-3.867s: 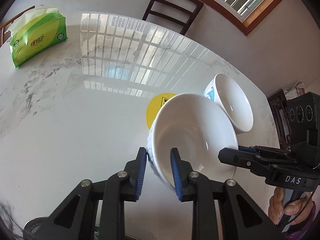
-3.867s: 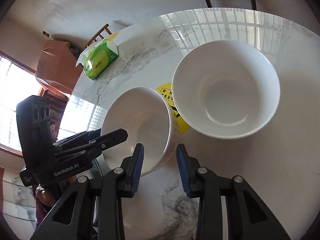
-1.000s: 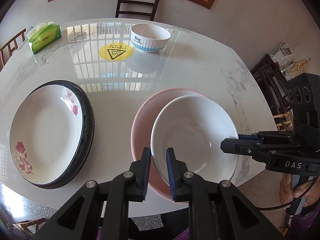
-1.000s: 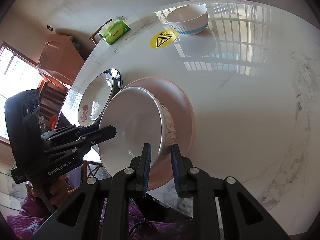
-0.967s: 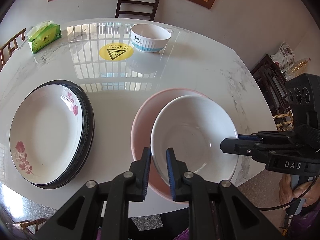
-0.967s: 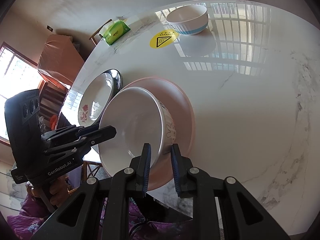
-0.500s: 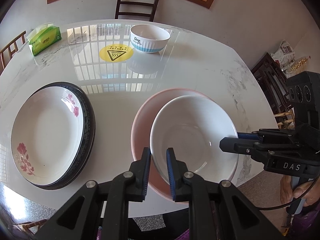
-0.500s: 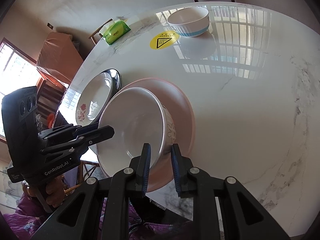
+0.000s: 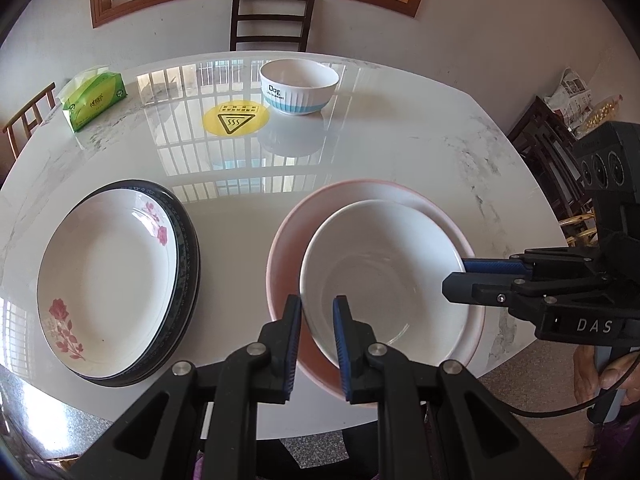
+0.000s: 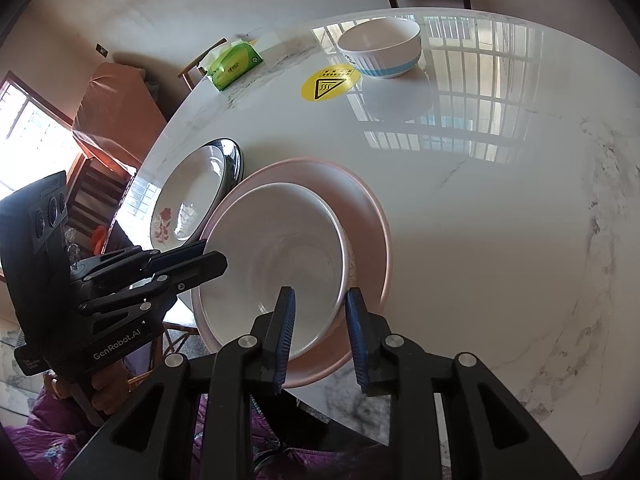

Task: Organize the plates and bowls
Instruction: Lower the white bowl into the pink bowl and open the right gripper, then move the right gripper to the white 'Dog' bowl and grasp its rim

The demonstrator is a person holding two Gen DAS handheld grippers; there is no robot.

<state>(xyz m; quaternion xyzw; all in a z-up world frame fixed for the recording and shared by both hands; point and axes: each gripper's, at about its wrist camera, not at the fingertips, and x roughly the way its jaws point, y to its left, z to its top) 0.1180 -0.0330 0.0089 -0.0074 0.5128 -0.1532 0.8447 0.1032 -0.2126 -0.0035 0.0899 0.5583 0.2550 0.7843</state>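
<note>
A large white bowl (image 9: 380, 272) sits inside the pink plate (image 9: 288, 232) at the table's near edge; the bowl also shows in the right wrist view (image 10: 280, 256), on the pink plate (image 10: 368, 216). My left gripper (image 9: 316, 312) straddles the bowl's near rim with its jaws slightly apart. My right gripper (image 10: 318, 304) straddles the opposite rim, jaws apart. A white flowered plate (image 9: 108, 280) lies on a dark plate (image 9: 188, 240) to the left. A white-and-blue bowl (image 9: 298, 86) stands at the far side.
A yellow round warning sticker (image 9: 235, 119) lies on the marble table (image 9: 400, 140) beside the blue bowl. A green tissue pack (image 9: 94, 98) sits at the far left. A dark chair (image 9: 272, 20) stands behind the table.
Both grippers have loosened on the white bowl's rim; the right jaws have opened clearly wider. The bowl rests in the pink plate as before.
</note>
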